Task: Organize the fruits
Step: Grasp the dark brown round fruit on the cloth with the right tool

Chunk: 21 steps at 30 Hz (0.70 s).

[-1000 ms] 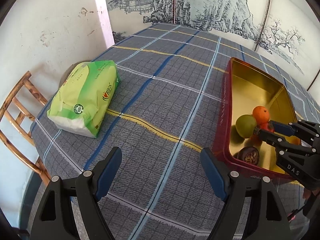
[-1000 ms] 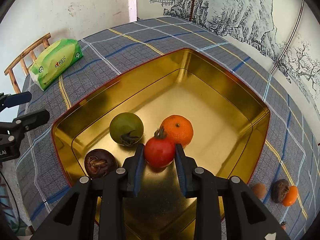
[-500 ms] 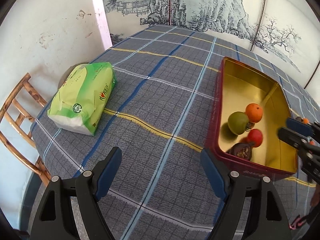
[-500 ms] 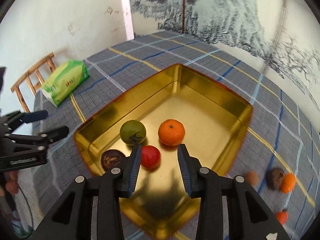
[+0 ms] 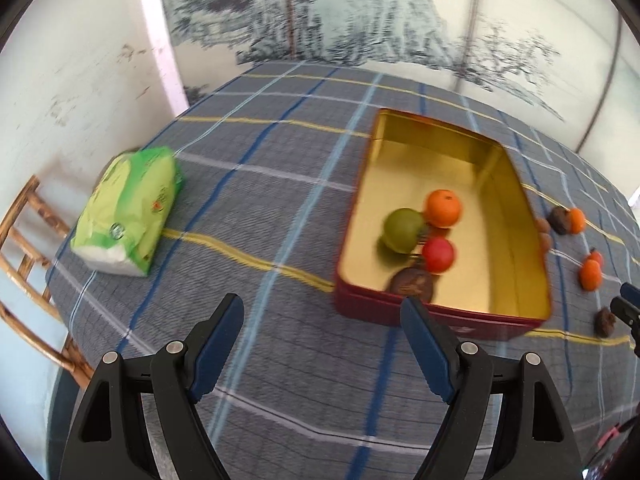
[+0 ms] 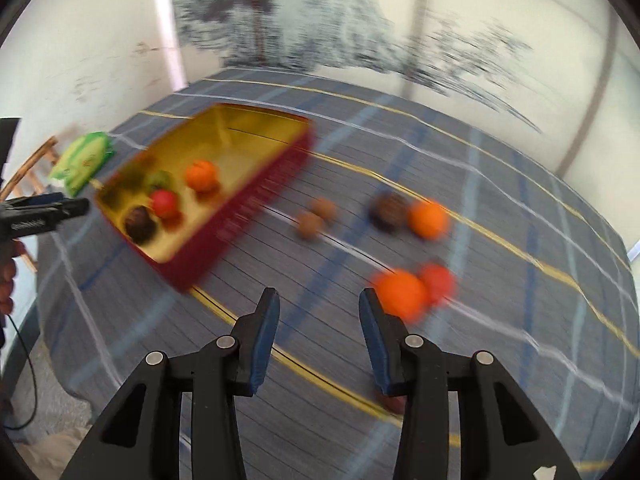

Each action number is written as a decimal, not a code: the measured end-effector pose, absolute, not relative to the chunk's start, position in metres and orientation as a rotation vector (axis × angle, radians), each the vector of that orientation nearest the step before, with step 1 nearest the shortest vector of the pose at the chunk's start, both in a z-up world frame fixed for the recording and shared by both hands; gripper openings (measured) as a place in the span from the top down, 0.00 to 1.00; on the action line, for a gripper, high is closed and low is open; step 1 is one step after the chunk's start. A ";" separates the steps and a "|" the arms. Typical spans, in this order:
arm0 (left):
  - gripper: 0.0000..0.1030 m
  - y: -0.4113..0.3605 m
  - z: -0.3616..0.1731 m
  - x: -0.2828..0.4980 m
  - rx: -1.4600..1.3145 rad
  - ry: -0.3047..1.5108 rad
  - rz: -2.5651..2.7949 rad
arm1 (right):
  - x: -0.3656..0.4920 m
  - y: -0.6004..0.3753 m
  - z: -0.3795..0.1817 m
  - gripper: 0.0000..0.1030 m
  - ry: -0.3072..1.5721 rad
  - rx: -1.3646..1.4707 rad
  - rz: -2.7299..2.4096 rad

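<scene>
1. Four fruits already sit in the gold tin (image 5: 516,216), including the red fruit (image 5: 439,255).
2. Right claw (image 6: 319,320) has just been opening, nothing between its jaws, probably lining up on the loose orange fruit (image 6: 401,294).
3. Left claw (image 5: 322,344) hangs wide and empty over the table (image 5: 256,184).

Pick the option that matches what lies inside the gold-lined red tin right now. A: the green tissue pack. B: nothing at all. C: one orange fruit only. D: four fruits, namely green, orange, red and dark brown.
D: the left wrist view shows the gold-lined red tin holding a round green fruit, an orange fruit, a red fruit and a dark brown fruit.
</scene>
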<state>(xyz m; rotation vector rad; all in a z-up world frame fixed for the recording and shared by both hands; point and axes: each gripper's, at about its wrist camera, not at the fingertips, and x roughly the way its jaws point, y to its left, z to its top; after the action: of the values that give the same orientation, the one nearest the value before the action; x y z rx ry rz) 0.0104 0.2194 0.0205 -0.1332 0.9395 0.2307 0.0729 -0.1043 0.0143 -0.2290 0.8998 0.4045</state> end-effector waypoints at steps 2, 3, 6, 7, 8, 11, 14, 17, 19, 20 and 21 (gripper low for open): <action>0.21 0.208 0.023 0.012 -0.121 0.935 0.203 | 0.071 -0.124 0.009 0.62 0.917 -0.212 0.368; 0.21 0.202 0.024 0.014 -0.112 0.933 0.192 | 0.070 -0.135 0.004 0.62 0.925 -0.201 0.350; 0.21 0.185 0.024 0.018 -0.093 0.937 0.160 | 0.067 -0.153 -0.008 0.62 0.943 -0.185 0.318; 0.21 0.179 0.024 0.019 -0.088 0.940 0.150 | 0.066 -0.158 -0.012 0.62 0.951 -0.172 0.321; 0.21 0.172 0.025 0.020 -0.080 0.940 0.138 | 0.066 -0.163 -0.017 0.62 0.961 -0.151 0.331; 0.21 0.152 0.028 0.022 -0.049 0.940 0.101 | 0.063 -0.166 -0.022 0.61 0.959 -0.130 0.351; 0.21 0.131 0.030 0.025 -0.020 0.940 0.064 | 0.065 -0.166 -0.026 0.60 0.961 -0.124 0.369; 0.21 0.110 0.032 0.027 0.005 0.940 0.028 | 0.066 -0.163 -0.033 0.60 0.968 -0.121 0.380; 0.21 0.097 0.032 0.030 0.020 0.944 0.004 | 0.067 -0.161 -0.036 0.59 0.971 -0.116 0.389; 0.21 0.090 0.032 0.032 0.030 0.945 -0.010 | 0.069 -0.160 -0.037 0.60 0.971 -0.117 0.389; 0.21 0.084 0.031 0.033 0.040 0.945 -0.022 | 0.069 -0.159 -0.038 0.60 0.968 -0.120 0.387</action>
<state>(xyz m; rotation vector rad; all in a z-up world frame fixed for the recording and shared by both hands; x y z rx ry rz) 0.0328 0.0837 0.0314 0.0401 0.9451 -0.0216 0.0687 -0.1593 -0.0379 -0.1199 0.9676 0.3870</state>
